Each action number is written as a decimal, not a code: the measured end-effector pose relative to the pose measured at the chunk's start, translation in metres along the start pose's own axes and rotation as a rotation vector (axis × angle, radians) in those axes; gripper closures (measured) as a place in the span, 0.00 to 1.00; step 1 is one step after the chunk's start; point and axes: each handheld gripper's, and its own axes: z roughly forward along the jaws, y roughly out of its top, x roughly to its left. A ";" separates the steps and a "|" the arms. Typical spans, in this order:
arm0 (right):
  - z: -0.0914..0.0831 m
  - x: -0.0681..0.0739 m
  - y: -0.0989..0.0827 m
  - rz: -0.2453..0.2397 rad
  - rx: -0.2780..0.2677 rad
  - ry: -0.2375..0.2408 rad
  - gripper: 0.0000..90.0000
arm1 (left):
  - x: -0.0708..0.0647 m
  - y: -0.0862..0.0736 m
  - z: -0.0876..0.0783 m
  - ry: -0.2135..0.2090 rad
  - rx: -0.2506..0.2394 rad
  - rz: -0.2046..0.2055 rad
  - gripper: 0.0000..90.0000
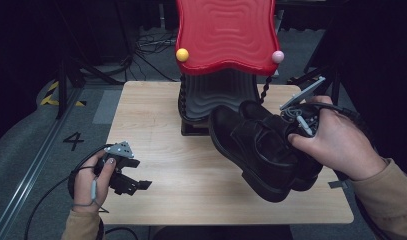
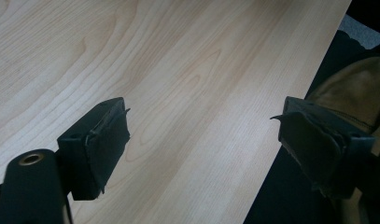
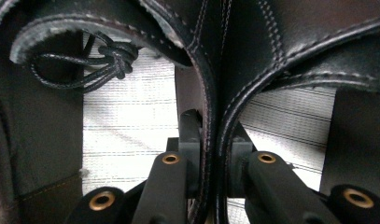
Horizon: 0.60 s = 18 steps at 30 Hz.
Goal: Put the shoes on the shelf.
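A: The right claw [image 1: 291,131] in the high view pinches a pair of black shoes [image 1: 261,150] by their inner collars, lifted above the surface [image 1: 191,185].
B: Pointing where?
A: Toes toward the red stand [image 1: 226,35], heels (soles lower left) toward the near right corner.
B: Left gripper view?
A: The left claw [image 2: 204,140] gapes wide, holding nothing.
B: Right gripper view?
A: Both collars [image 3: 211,116] squeezed between nearly shut jaws.

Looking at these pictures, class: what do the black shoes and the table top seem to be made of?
Black shoes: probably leather or imitation, smooth with a soft sheen and visible stitched seams. Table top: pale wood or wood-look laminate, matt, with clear grain lines.
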 end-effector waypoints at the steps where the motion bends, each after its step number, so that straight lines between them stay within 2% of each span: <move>1: -0.002 0.000 0.001 0.002 -0.002 -0.001 0.91 | 0.000 0.000 0.000 0.000 -0.001 -0.001 0.19; 9: -0.025 0.000 0.008 0.014 -0.017 0.011 0.91 | 0.000 -0.001 -0.002 0.001 -0.007 -0.003 0.19; 13: -0.042 0.002 0.013 0.014 -0.024 -0.013 0.91 | 0.000 -0.001 -0.002 0.003 -0.005 -0.002 0.18; 16: -0.053 0.000 0.017 0.025 -0.024 0.006 0.91 | 0.001 -0.001 -0.002 -0.001 -0.002 -0.003 0.18; 18: -0.060 0.001 0.018 0.027 -0.022 0.001 0.91 | 0.001 -0.002 -0.003 0.001 -0.005 -0.002 0.19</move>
